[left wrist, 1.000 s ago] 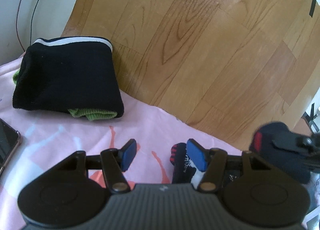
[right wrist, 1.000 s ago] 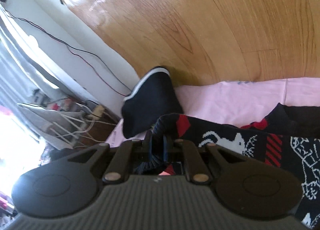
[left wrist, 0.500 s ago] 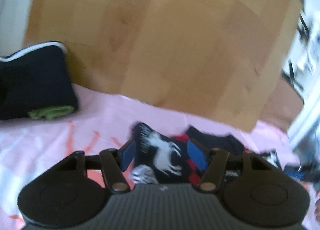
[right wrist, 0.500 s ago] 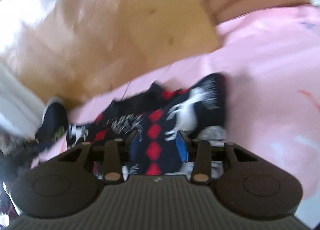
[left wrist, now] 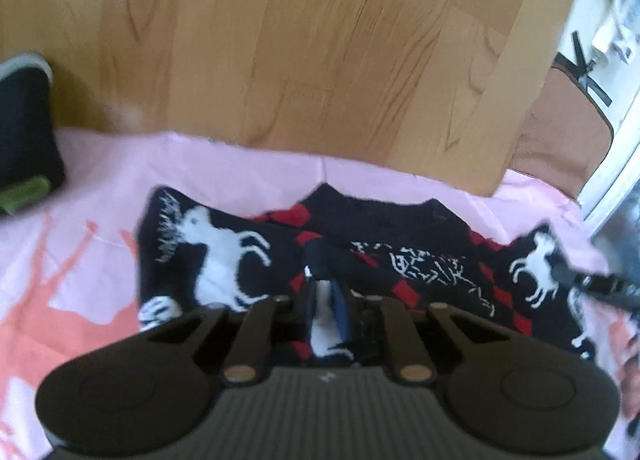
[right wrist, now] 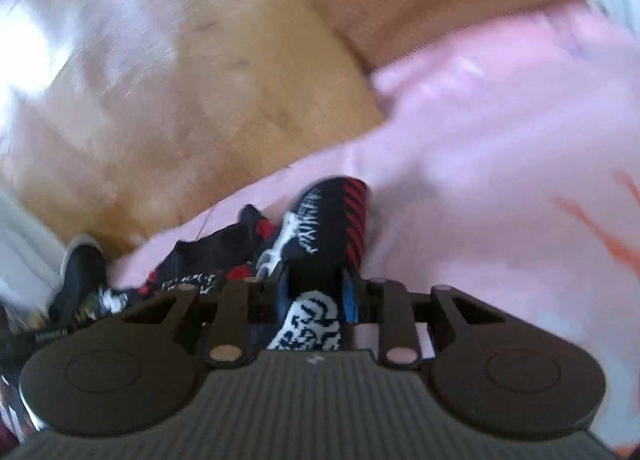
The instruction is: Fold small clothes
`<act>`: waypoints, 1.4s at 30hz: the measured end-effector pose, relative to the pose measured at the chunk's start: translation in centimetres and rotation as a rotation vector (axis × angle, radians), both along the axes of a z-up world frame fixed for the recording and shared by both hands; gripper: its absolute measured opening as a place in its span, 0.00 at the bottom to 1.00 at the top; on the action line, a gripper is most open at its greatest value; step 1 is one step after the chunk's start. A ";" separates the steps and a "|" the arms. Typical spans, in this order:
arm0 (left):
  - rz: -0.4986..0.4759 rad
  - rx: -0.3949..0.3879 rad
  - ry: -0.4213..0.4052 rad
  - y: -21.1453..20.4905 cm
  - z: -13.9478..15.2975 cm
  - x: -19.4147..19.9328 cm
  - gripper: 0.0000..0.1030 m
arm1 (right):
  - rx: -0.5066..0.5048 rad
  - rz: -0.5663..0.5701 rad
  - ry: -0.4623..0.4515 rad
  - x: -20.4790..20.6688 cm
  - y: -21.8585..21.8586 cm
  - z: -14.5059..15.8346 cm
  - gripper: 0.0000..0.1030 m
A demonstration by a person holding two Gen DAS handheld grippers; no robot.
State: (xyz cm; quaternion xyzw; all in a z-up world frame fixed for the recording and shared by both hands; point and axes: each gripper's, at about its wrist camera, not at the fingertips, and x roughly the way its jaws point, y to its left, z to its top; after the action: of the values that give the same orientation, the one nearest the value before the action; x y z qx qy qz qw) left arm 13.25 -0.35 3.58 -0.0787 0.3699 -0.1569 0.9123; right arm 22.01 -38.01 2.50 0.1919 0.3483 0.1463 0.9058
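On pink sheet [left wrist: 248,164], both jaws clamped on sweater [left wrist: 400,244], reindeer only in left view

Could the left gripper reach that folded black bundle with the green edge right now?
Probably not: the left gripper is shut on the reindeer sweater, and the black bundle lies apart, far off on the pink sheet.

Bare pink sheet [right wrist: 500,148] right of sweater [left wrist: 400,244] (folded black garment [left wrist: 24,132] far left)
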 end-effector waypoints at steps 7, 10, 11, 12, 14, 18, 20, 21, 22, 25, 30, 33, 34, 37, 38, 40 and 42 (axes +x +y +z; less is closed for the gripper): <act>0.118 0.115 -0.019 0.5 -0.8 -2.2 0.14 | -0.250 0.101 -0.088 0.0 3.4 0.6 0.44; 0.085 0.127 -0.074 1.4 0.8 -4.7 0.44 | -0.112 0.045 -0.081 -1.6 0.9 0.9 0.46; 0.076 0.126 -0.109 2.0 1.4 -5.9 0.50 | -0.069 0.036 -0.085 -2.6 0.0 1.1 0.48; 0.068 0.132 -0.137 2.6 1.9 -6.9 0.50 | -0.030 0.029 -0.086 -4.0 -1.0 1.3 0.48; 0.054 0.143 -0.162 4.1 2.8 -9.2 0.51 | 0.013 0.032 -0.076 -6.7 -2.5 1.4 0.48; 0.057 0.131 -0.132 8.5 3.4 -14.1 0.54 | 0.076 0.092 -0.002 -12.7 -4.9 0.3 0.48; 0.070 0.105 -0.088 10.5 3.1 -16.5 0.54 | 0.105 0.126 0.031 -15.6 -5.3 -0.3 0.49; 0.075 0.082 -0.059 11.5 2.8 -17.8 0.54 | 0.119 0.142 0.043 -16.9 -5.3 -0.6 0.49; 0.078 0.066 -0.034 12.2 2.5 -19.0 0.54 | 0.135 0.161 0.058 -18.5 -5.3 -1.0 0.48; 0.078 0.026 0.012 13.7 1.7 -22.4 0.54 | 0.155 0.188 0.069 -21.7 -4.2 -1.5 0.47; 0.026 -0.011 0.008 12.5 0.6 -26.4 0.54 | 0.167 0.225 0.069 -23.7 -2.5 -1.6 0.31; 0.006 -0.003 0.027 11.4 -0.3 -27.4 0.54 | 0.122 0.217 0.079 -24.6 -1.4 -2.1 0.10; 0.005 0.000 0.028 11.3 -0.6 -28.0 0.54 | 0.102 0.201 0.060 -24.9 -1.4 -1.6 0.10; -0.001 -0.015 0.025 11.1 -0.8 -29.0 0.54 | 0.042 0.077 0.001 -26.3 -4.0 0.1 0.06; -0.008 -0.025 0.024 11.2 -0.7 -29.2 0.54 | 0.026 0.027 -0.001 -26.7 -5.1 0.5 0.06; -0.025 -0.044 0.039 11.0 -0.7 -29.3 0.54 | 0.017 -0.039 0.007 -27.3 -6.7 0.8 0.04; -0.044 -0.057 0.060 10.7 -0.8 -29.3 0.55 | 0.053 -0.049 0.012 -28.1 -7.4 0.8 0.09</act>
State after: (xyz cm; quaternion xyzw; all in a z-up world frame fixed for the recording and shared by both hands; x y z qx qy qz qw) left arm -16.04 10.32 2.80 -0.1013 0.3940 -0.1852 0.8945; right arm -6.05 -45.40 3.35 0.2253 0.3446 0.1321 0.9017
